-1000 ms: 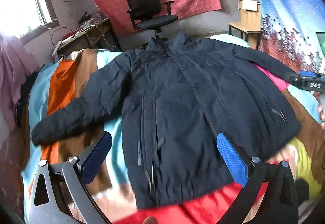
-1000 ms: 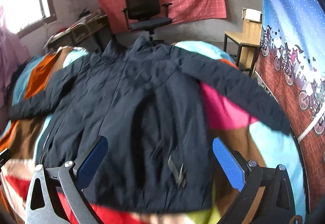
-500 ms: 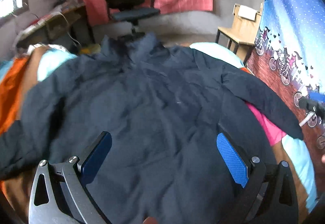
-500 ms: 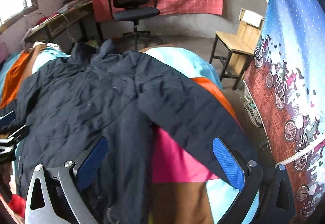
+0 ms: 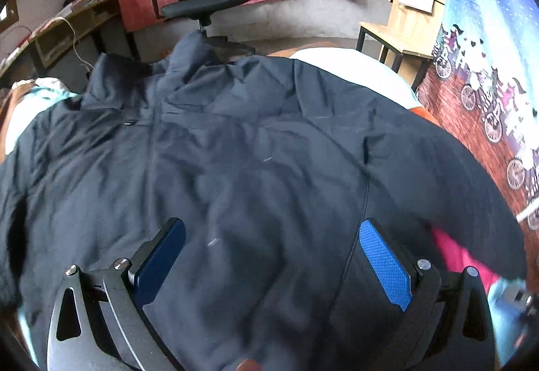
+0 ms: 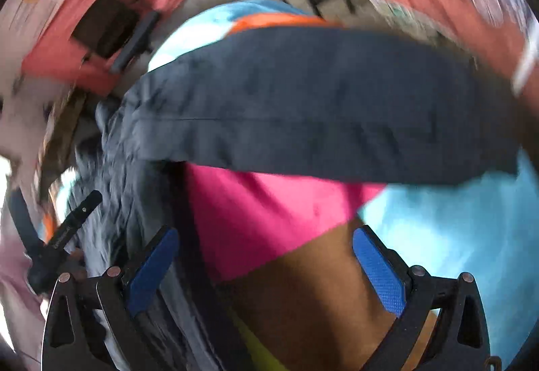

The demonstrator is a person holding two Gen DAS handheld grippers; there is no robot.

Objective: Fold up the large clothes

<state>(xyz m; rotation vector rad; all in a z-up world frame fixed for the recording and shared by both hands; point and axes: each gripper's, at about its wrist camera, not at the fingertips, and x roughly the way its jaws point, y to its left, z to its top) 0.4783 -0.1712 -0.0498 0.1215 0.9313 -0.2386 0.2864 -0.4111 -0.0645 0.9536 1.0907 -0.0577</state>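
Each gripper is showing the same build. The left gripper [image 5: 273,261] is having two black metal arms with triangular cut-outs, round silver screws at the joints, and blue textured pads [image 5: 384,265] on the inside of the fingers. The right gripper [image 6: 266,266] is carrying the same blue pads [image 6: 379,270] and copper-looking screws. In the right wrist view, a black handle with small white lettering is appearing at the left, blurred, beside a pale pink sleeve [image 6: 13,273].

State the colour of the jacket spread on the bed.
Dark navy blue jacket; the left wrist view shows it best.
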